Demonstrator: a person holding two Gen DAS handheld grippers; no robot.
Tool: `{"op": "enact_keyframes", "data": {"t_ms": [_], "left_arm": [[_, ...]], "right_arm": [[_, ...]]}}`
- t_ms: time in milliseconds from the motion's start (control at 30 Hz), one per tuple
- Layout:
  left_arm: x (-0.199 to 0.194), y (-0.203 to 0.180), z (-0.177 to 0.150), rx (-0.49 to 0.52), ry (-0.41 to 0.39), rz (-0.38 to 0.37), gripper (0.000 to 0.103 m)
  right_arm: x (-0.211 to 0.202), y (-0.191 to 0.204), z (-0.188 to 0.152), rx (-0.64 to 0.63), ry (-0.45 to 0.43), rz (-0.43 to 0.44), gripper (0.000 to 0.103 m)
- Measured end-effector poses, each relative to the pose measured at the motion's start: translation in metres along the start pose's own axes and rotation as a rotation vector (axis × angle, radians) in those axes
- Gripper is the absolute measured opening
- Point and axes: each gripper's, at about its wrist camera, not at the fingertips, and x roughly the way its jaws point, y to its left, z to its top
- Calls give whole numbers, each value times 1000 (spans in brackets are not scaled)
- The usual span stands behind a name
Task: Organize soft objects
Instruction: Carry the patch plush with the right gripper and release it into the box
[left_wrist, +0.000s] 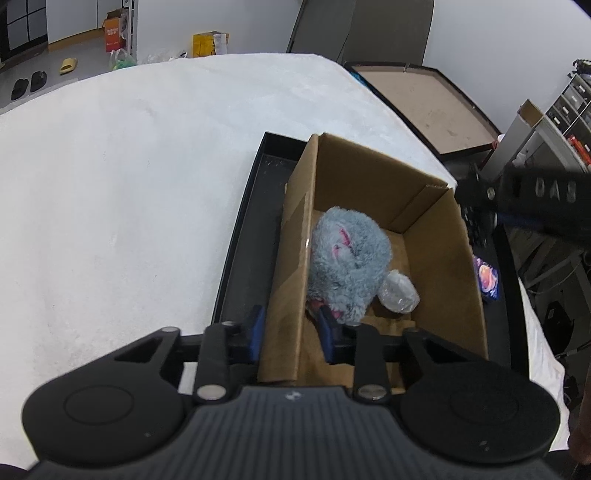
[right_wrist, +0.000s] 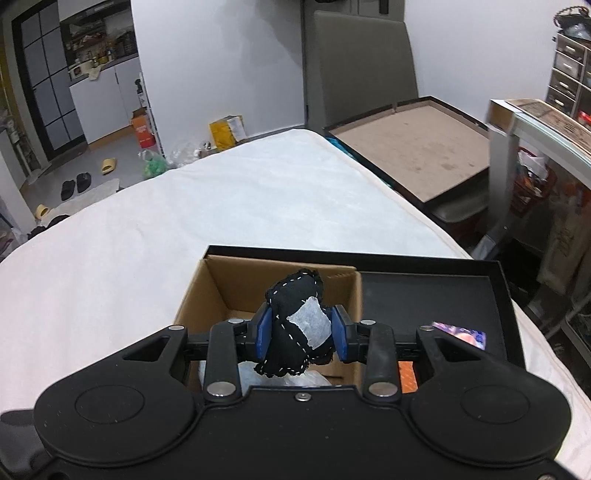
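Observation:
A cardboard box (left_wrist: 436, 236) stands in a black tray (left_wrist: 243, 236) on a white bed. Inside lie a fluffy grey-blue plush toy (left_wrist: 347, 258) and a clear wrapped ball (left_wrist: 399, 291). My left gripper (left_wrist: 291, 332) is open and straddles the box's near left wall, one finger outside, one inside by the plush. In the right wrist view my right gripper (right_wrist: 301, 332) is shut on a black stitched soft toy with a white patch (right_wrist: 295, 321), held above the box (right_wrist: 207, 291). Clear plastic (right_wrist: 280, 376) shows below it.
The black tray (right_wrist: 436, 295) holds a colourful card (right_wrist: 461, 336) and an orange item (right_wrist: 406, 376) right of the box. The white bed (left_wrist: 129, 184) spreads left and ahead. A brown board (right_wrist: 413, 147) and shelves stand to the right. The right gripper's body (left_wrist: 546, 199) shows at upper right.

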Motion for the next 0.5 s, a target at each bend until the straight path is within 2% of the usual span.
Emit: {"op": "enact_keyframes", "data": {"t_ms": [67,267,300,333,400,500], "left_arm": [[2,2,-1,-2,8,-1,16],[4,2,-2,1,6,-6,13],[4,2,-2,3,5,-6,13],[4,2,-2,3,6,-6,14],[4,3,-2,0,7,-7,14],[4,3,-1,-2,9,-9,14]], "right_arm": [[3,5,3,-5,-1,8,34],[8,11,8,3,-7,31,35],[9,11,8,3,-10,39,38],[9,12,8,3,-15,44,48],[10,11,7,4,-10,27,63],[7,4,3,23,-9,24,63]]}}
